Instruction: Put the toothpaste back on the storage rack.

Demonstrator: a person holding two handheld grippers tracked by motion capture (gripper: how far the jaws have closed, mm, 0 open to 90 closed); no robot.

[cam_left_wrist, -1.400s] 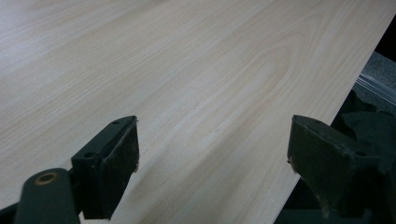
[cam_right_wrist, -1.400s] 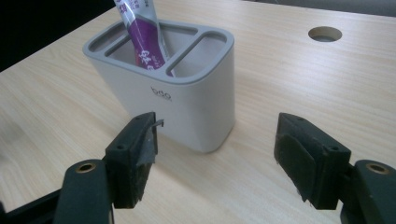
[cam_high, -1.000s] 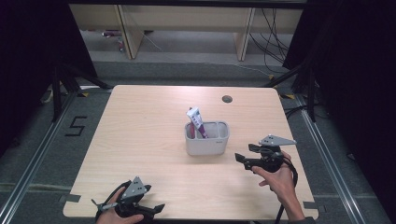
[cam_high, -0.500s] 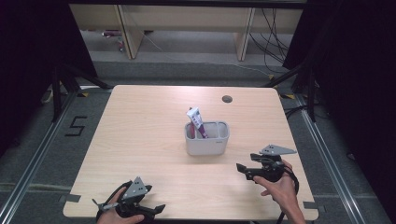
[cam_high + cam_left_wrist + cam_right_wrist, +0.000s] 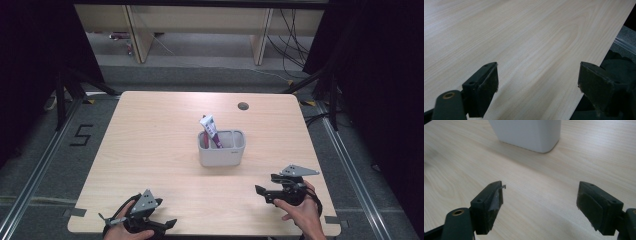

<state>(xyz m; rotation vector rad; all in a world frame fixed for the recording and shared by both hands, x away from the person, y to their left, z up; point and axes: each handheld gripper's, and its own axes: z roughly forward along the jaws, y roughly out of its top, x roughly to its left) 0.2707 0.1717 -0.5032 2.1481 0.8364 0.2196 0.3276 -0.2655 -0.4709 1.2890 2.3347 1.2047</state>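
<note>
Landmark: the white holder (image 5: 221, 148), which stands a little beyond the middle of the table (image 5: 150, 150).
Left gripper (image 5: 162, 226): at the near table edge, well to the left of the holder and nearer to the person; the jaws stand wide apart with nothing between them, and in the left gripper view there is bare wood between the jaws.
Tube (image 5: 209, 128): one white and pink tube, standing in the left compartment of the holder; its long axis is nearly upright and leans a little to the left, and its top rises above the rim.
Holder compartments: two, I think; what lies in the right one I cannot tell.
Right gripper (image 5: 261, 192): near the holder, to its right and on the person's side; the jaws are spread wide and hold nothing.
Key relation: in the right gripper view the base of the holder (image 5: 527, 133) lies straight ahead of the open jaws, a little to their left, so the tube is ahead and higher than the fingers.
Nearer hand: the right one, clearly.
Count: two grippers, one holder, one tube, one dark round hole (image 5: 243, 106) in the table behind the holder.
</note>
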